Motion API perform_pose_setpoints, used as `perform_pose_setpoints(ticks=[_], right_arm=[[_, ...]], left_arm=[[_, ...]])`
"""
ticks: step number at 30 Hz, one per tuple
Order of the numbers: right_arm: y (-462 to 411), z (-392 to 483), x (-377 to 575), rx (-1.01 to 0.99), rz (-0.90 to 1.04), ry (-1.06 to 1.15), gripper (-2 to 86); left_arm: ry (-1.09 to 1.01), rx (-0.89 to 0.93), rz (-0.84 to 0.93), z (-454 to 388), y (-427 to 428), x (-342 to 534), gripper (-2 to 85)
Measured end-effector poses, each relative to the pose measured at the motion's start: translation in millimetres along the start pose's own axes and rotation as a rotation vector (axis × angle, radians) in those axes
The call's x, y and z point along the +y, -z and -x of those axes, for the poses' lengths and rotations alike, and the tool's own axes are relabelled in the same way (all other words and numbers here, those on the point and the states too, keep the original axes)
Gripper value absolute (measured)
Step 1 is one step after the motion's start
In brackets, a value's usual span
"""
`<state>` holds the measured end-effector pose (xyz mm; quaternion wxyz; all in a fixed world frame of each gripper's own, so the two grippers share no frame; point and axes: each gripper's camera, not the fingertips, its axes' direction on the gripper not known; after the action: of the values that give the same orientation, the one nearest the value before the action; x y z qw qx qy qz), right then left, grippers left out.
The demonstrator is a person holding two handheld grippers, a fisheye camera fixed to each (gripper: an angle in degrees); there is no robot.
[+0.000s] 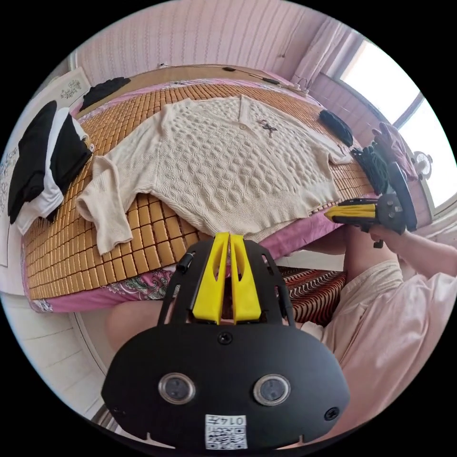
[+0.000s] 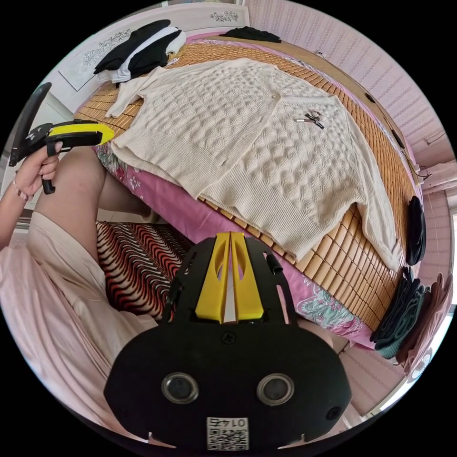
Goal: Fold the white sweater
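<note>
Sweater (image 1: 228, 162) lies spread flat on the bed's mat (image 1: 95, 257), front up, its hem hanging over the near edge, one sleeve bent across the mat. My left gripper (image 1: 229, 236) hangs just off that hem, jaws pressed together on nothing. My right gripper (image 2: 230, 235) is likewise closed and empty, apart from the cloth.
</note>
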<state>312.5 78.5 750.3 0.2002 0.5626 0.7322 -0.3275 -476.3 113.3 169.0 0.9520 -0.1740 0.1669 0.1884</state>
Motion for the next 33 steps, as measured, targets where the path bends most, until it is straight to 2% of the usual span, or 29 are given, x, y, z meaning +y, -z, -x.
perform_pose_setpoints(ticks=[5, 10, 13, 17, 20, 25, 30, 33], right_arm=[[0, 17, -8, -0.001, -0.023, -0.016, -0.2], [15, 50, -60, 0.01, -0.128, 0.069, -0.1], [27, 76, -112, -0.05, -0.188, 0.161, 1.1], [34, 113, -194, -0.203, -0.222, 0.28, 7.9], [30, 133, -250, -0.278, -0.236, 0.28, 8.2], [5, 154, -324, -0.325, -0.162, 0.253, 8.5], [-17, 155, -368, -0.252, -0.136, 0.186, 7.3], [-34, 152, -392, -0.24, -0.012, 0.155, 1.6]], left_arm=[[0.179, -0.029, -0.134, 60, 42, 30, 1.8], [0.228, -0.145, -0.132, 114, 62, 52, 5.1], [0.259, -0.166, -0.131, 144, 68, 61, 6.0], [0.328, -0.133, -0.12, 181, 67, 66, 7.1], [0.368, -0.158, -0.105, 204, 68, 65, 7.5], [0.369, -0.085, -0.022, 235, 58, 57, 7.0], [0.361, -0.067, 0.019, 257, 60, 63, 3.3], [0.369, -0.033, 0.012, 271, 67, 71, 0.6]])
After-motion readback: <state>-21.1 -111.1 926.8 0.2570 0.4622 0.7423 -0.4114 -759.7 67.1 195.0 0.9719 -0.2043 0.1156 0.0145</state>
